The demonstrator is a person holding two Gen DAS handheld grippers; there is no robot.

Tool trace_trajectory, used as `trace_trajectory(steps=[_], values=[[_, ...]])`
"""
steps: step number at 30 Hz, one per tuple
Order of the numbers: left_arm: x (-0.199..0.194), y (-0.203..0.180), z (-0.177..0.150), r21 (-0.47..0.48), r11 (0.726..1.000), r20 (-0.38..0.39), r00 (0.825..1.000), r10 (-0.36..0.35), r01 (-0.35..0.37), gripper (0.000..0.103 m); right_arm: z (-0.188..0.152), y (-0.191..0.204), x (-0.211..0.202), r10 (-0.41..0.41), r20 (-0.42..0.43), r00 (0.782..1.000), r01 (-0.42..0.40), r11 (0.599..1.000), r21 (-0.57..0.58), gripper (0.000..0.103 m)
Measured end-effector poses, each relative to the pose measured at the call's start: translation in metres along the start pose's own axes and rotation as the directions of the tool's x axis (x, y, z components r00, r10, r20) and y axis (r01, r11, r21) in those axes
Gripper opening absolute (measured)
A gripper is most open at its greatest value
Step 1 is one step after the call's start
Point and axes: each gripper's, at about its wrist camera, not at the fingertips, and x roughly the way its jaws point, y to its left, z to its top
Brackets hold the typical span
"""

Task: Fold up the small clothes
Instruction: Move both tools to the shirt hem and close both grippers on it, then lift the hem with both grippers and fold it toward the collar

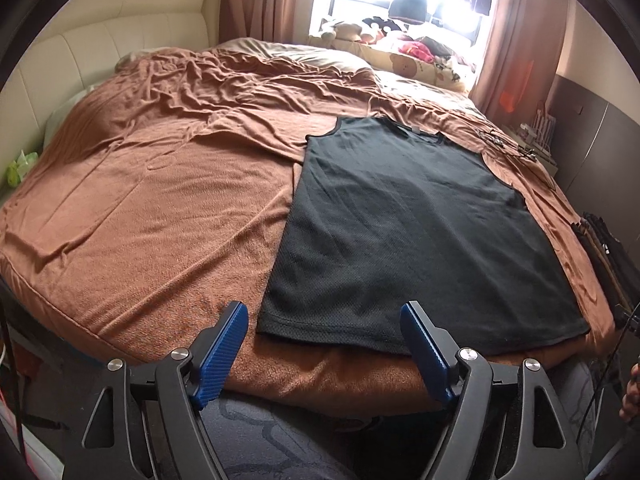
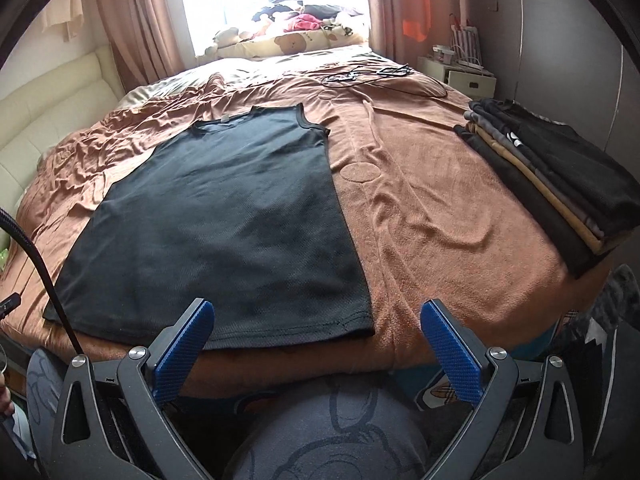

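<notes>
A black sleeveless mesh top lies flat on the brown blanket, neck toward the window and hem toward me. My left gripper is open just over the hem's left corner, with only the hem's edge showing between its blue pads. In the right wrist view the same top lies spread out. Open as well, my right gripper hovers over the hem's right corner, blue pads apart and not touching the cloth.
A stack of folded dark and tan clothes sits on the bed's right side. Cables lie near the far end. Soft toys and pillows line the window. A white nightstand stands to the right. My knees show below.
</notes>
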Motion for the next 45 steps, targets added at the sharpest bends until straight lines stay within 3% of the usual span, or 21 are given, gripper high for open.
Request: trace_trajectory(steps=[6, 14, 18, 20, 30, 33, 35, 37, 39, 44, 45], values=[[0.025, 0.005, 0.006, -0.024, 1.0, -0.062, 0.998, 0.007, -0.008, 0.07, 0.001, -0.018, 0.023, 0.036, -0.059, 0.998, -0.033, 0.998, 0.051, 0.089], [0.059, 0.023, 0.008, -0.062, 0.995, -0.145, 0.987, 0.073, -0.083, 0.053, 0.003, -0.041, 0.057, 0.064, -0.125, 0.99, -0.049, 0.992, 0.119, 0.068], [0.068, 0.035, 0.004, -0.088, 0.992, -0.177, 0.981, 0.079, -0.096, 0.049, 0.0, -0.046, 0.069, 0.069, -0.148, 0.987, -0.048, 0.989, 0.141, 0.066], [0.072, 0.04, 0.001, -0.101, 0.991, -0.197, 0.978, 0.072, -0.094, 0.041, -0.001, -0.049, 0.073, 0.076, -0.157, 0.985, -0.051, 0.987, 0.152, 0.061], [0.079, 0.05, -0.005, -0.142, 0.988, -0.2, 0.979, 0.028, -0.058, 0.038, -0.007, -0.058, 0.074, 0.115, -0.138, 0.984, -0.089, 0.979, 0.185, 0.056], [0.079, 0.054, -0.005, -0.156, 0.986, -0.193, 0.981, 0.035, -0.066, 0.025, -0.008, -0.056, 0.075, 0.118, -0.133, 0.984, -0.093, 0.98, 0.177, 0.056], [0.078, 0.057, -0.004, -0.178, 0.983, -0.19, 0.982, 0.011, -0.045, 0.011, -0.009, -0.055, 0.076, 0.117, -0.13, 0.985, -0.092, 0.979, 0.18, 0.048], [0.074, 0.055, -0.003, -0.165, 0.985, -0.178, 0.984, 0.014, -0.044, 0.007, -0.008, -0.055, 0.076, 0.14, -0.126, 0.982, -0.115, 0.975, 0.191, 0.039], [0.067, 0.052, -0.003, -0.154, 0.987, -0.159, 0.987, 0.019, -0.044, 0.005, -0.007, -0.055, 0.078, 0.16, -0.13, 0.979, -0.132, 0.97, 0.202, 0.036], [0.052, 0.053, 0.0, -0.16, 0.987, -0.117, 0.993, 0.009, -0.027, 0.003, -0.01, -0.062, 0.075, 0.163, -0.124, 0.979, -0.131, 0.964, 0.233, 0.008], [0.049, 0.053, 0.001, -0.159, 0.987, -0.108, 0.994, 0.006, -0.023, 0.003, -0.011, -0.063, 0.072, 0.175, -0.121, 0.977, -0.141, 0.959, 0.245, 0.007]])
